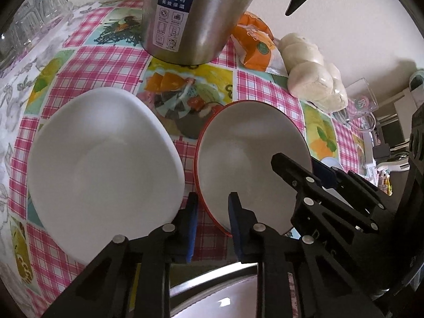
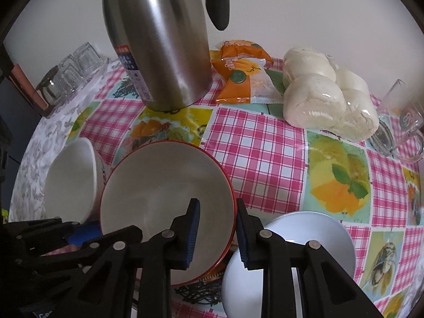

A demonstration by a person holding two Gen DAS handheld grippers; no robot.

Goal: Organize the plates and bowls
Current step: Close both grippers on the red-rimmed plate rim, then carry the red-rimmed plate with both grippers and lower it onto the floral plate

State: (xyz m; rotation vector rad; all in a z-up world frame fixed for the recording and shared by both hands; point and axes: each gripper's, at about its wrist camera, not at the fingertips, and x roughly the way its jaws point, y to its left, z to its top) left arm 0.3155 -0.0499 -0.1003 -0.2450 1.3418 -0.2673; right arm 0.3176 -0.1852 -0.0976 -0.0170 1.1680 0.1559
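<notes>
Both tools are on the red-rimmed bowl [image 1: 251,156], opposite sides of its rim. Left tool [image 1: 213,225]: pads straddle the near rim, one outside, one inside, drawn in close, looks clamped on the wall. Right tool [image 2: 217,233]: same on the other edge, one blue pad inside, one outside, narrow gap, reads as gripped.

Risks:
- Two tools on one rigid bowl. If the hands move out of sync, the rim twists in the pads and one side slips.
- Thin rim hold only, so the bowl could pivot and drop onto the counter [image 2: 259,143].
- White bowl [image 1: 106,169] sits just beside the left tool's outer finger; a leftward swing would knock it.
- Small pale bowl [image 2: 304,238] lies just beside the right tool's outer finger, same hazard.
- Steel thermos [image 1: 196,16] stands behind; clear it on the lift.
</notes>
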